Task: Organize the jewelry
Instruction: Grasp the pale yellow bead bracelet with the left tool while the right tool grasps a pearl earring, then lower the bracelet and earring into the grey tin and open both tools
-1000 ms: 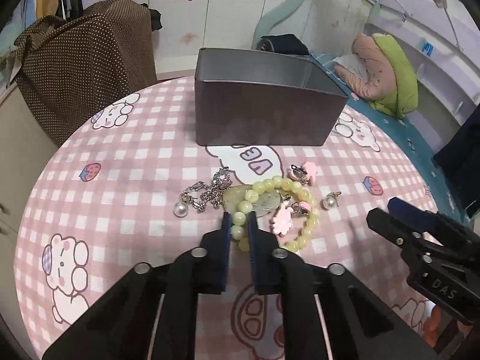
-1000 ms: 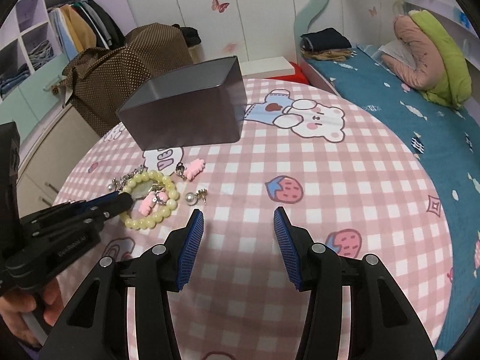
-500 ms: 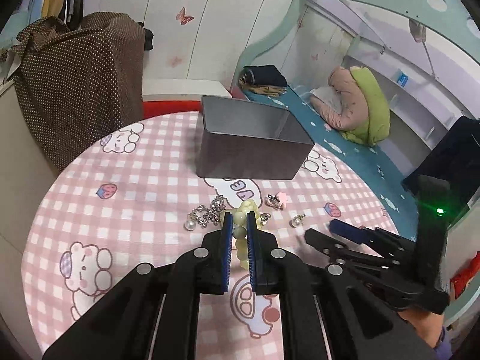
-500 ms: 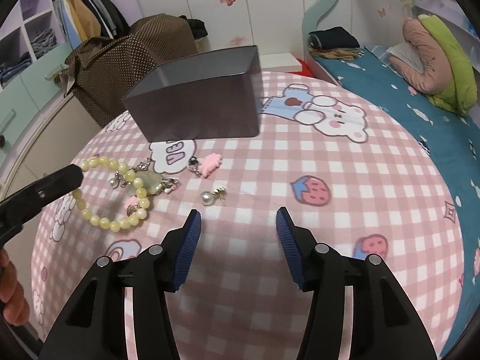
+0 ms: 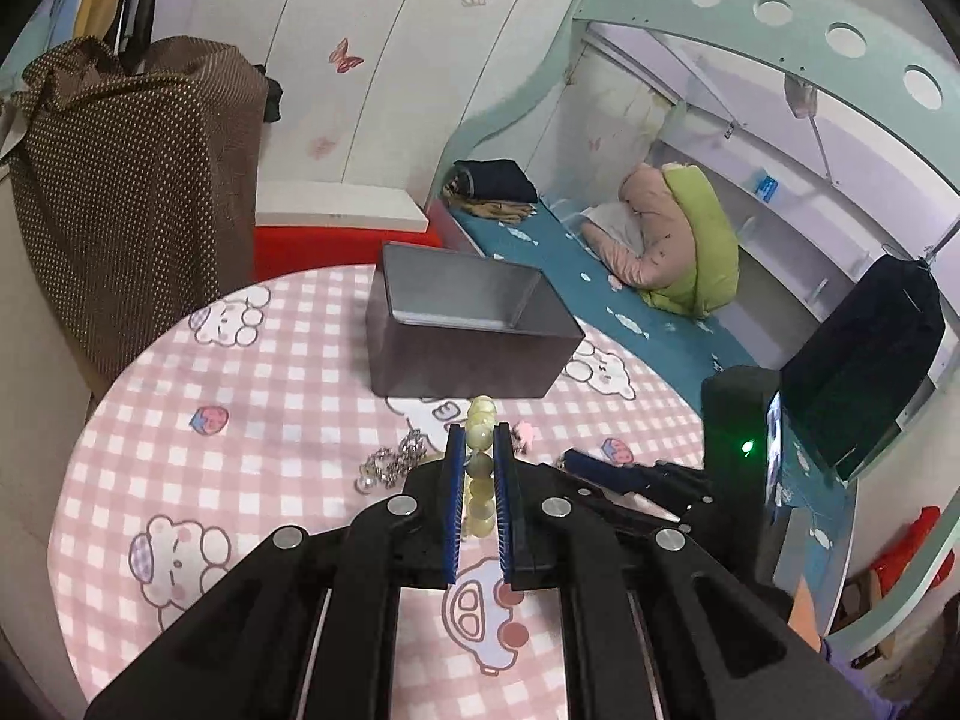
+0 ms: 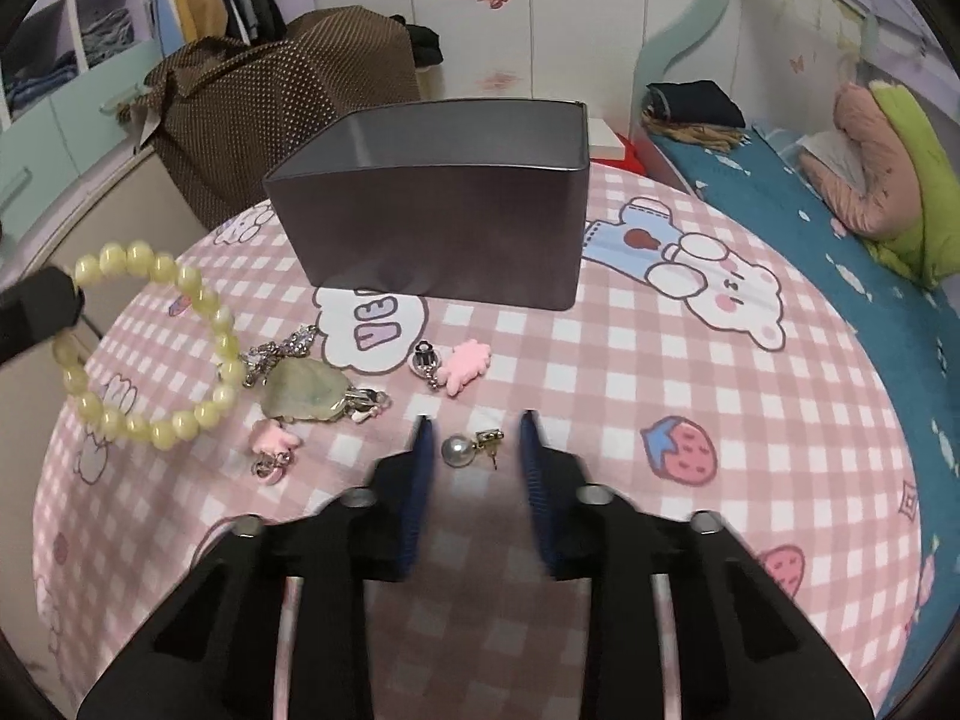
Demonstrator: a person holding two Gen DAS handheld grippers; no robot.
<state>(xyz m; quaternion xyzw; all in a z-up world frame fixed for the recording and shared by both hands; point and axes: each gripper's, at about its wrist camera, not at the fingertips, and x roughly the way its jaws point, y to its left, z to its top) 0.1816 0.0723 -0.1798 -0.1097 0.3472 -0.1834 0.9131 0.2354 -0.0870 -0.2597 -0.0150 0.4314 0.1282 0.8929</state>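
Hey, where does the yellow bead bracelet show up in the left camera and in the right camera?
Left wrist view: the bead bracelet is low center, pinched between the left gripper fingers.
Right wrist view: it hangs at the left edge, lifted above the tablecloth.
Shared landmark: the gray box, behind the bracelet in both.

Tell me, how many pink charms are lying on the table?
2 that I can see: one pink charm just before the grey box, another below the green stone. Others may be hidden.
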